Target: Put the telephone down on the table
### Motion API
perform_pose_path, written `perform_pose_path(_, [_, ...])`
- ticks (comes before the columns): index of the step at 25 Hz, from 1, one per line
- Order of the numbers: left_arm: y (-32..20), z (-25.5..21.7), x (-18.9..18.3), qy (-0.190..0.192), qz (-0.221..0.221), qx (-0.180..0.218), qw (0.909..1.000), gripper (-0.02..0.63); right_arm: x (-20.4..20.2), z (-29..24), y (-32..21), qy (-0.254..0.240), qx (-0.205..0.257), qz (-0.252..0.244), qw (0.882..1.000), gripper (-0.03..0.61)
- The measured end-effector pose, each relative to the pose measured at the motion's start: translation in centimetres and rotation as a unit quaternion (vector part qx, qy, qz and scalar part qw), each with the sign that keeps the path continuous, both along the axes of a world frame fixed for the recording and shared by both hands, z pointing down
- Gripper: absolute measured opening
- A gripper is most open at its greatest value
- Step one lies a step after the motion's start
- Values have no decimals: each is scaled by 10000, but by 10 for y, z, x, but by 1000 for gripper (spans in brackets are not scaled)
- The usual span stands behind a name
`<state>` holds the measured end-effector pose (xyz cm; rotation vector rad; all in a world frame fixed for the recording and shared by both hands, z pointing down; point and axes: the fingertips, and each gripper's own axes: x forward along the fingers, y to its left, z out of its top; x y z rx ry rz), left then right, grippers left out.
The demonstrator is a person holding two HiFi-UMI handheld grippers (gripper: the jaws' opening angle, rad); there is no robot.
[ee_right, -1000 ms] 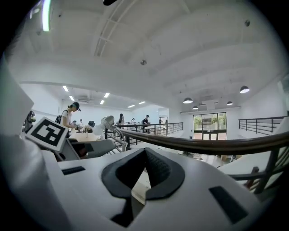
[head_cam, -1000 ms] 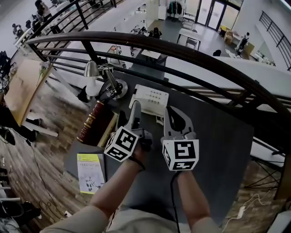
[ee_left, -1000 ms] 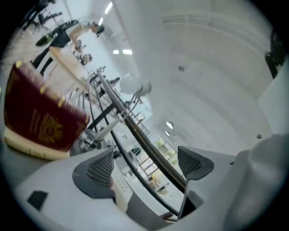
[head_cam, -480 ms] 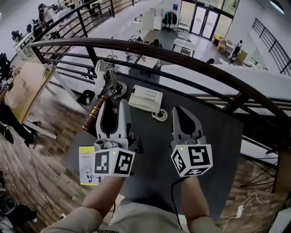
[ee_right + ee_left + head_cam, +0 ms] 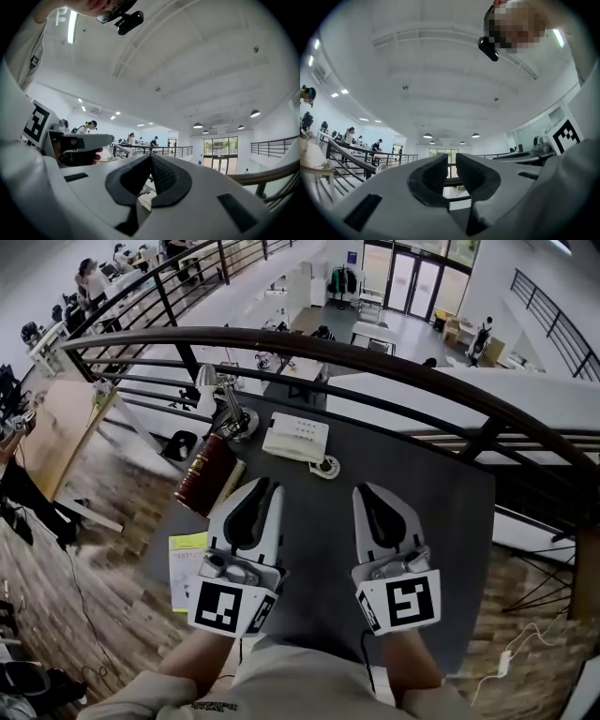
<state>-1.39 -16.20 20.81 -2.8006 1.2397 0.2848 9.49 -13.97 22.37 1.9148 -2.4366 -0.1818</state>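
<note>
While telephone [image 5: 295,437] already lies flat on bench [image 5: 436,521], far side, long side running left to right, both grippers sit well apart from it, near person. Left gripper [image 5: 269,487] nearer, jaws closing on nothing. Right gripper [image 5: 365,492] closed tight, empty.

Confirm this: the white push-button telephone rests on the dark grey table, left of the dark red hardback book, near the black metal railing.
Wrong side. The head view shows the white push-button telephone resting on the dark grey table right of the dark red hardback book, not left of it, near the black metal railing.
</note>
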Motion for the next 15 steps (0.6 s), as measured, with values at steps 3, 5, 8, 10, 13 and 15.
perform_pose_path(3, [15,13,10,-148,251,-141,9995,47,-3,-6,24,-12,-19,-55,10000,2])
perform_pose_path(5, [24,16,16,-191,413,-137,9989,39,-5,-5,37,-31,-70,-59,10000,2])
perform_pose_path(8, [41,19,25,-298,604,-85,9977,31,-9,8,52,-5,-277,-94,9996,2])
perform_pose_path(10, [49,25,32,-340,753,-157,9965,10,-11,16,59,-5,-340,-131,9993,2])
perform_pose_path(13, [56,43,37,-515,856,-288,9946,5,-18,27,63,-173,-270,-274,9991,2])
perform_pose_path(15, [57,57,36,-614,891,-372,9934,5,-22,36,64,-254,-263,-295,9989,2])
